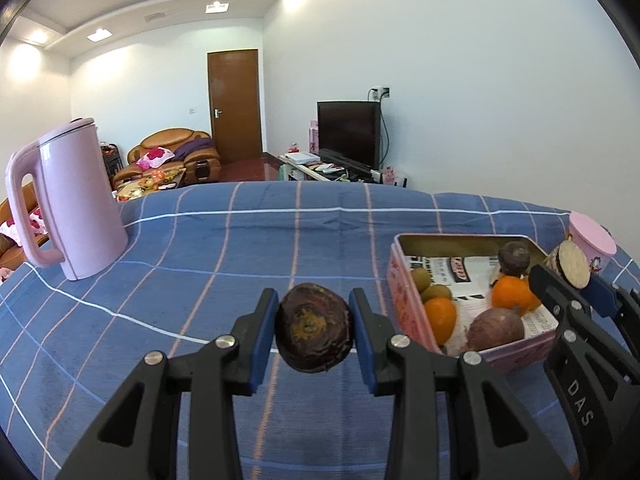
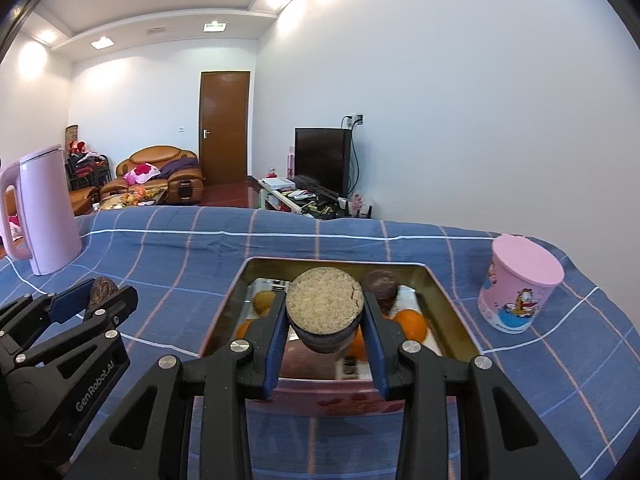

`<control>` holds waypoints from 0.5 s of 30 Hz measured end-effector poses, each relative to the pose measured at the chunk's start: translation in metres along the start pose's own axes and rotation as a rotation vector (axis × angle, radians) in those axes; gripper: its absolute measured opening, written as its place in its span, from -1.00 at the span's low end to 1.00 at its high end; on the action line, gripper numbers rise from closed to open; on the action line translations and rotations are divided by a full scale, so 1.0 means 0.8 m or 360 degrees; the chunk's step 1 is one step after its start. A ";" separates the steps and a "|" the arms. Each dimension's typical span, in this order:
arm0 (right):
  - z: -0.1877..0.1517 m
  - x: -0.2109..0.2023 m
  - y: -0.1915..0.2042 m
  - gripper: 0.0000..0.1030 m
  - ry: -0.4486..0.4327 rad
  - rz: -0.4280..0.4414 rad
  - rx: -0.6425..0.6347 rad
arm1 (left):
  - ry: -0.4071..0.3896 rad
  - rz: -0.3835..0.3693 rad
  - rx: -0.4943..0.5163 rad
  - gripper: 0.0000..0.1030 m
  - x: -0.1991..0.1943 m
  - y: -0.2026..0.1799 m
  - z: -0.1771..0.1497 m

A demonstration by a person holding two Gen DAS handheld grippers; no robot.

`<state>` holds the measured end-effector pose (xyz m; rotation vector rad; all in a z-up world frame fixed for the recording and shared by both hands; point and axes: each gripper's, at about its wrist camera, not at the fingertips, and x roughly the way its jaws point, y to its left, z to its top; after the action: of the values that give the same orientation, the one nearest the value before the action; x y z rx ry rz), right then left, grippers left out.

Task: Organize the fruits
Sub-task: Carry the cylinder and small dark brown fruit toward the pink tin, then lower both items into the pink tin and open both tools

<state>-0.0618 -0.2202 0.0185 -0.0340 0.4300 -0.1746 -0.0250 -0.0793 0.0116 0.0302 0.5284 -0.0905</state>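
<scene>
My left gripper [image 1: 314, 300] is shut on a dark purple-brown round fruit [image 1: 314, 330] held above the blue checked cloth, left of the pink tin [image 1: 460, 237]. The tin holds oranges [image 1: 440, 318], kiwis [image 1: 422, 278], a purple fruit [image 1: 496, 328] and a dark fruit [image 1: 514, 258]. My right gripper [image 2: 325, 308] is shut on a dark round fruit with a flat beige cut face [image 2: 325, 300], over the tin [image 2: 336, 262]. In the left wrist view the right gripper [image 1: 572, 276] is at the tin's right side. In the right wrist view the left gripper [image 2: 100, 294] is at the left.
A tall pink kettle [image 1: 76, 204] stands at the table's far left. A pink lidded cup with a cartoon print [image 2: 520, 288] stands to the right of the tin. The blue checked cloth [image 1: 240, 248] covers the table, whose far edge drops to a living room.
</scene>
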 end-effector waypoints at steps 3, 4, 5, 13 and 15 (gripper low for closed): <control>0.000 0.000 -0.009 -0.27 0.0000 -0.0011 0.0003 | -0.0002 -0.0017 0.0016 -0.26 -0.001 -0.010 0.000; 0.001 0.001 -0.012 -0.27 -0.0002 -0.0015 0.0002 | -0.0005 -0.0023 0.0023 -0.26 -0.002 -0.014 0.000; 0.000 0.001 -0.015 -0.27 -0.0002 -0.0017 0.0000 | -0.0007 -0.0027 0.0029 -0.26 -0.002 -0.017 0.000; 0.000 0.004 -0.039 -0.27 -0.0001 -0.0070 0.0024 | -0.0004 -0.0097 0.0047 -0.26 -0.001 -0.044 0.002; 0.001 0.006 -0.046 -0.27 0.0000 -0.0098 0.0036 | -0.0008 -0.0112 0.0056 -0.26 0.000 -0.053 0.003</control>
<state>-0.0628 -0.2572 0.0197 -0.0251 0.4274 -0.2399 -0.0277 -0.1215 0.0138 0.0459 0.5230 -0.1688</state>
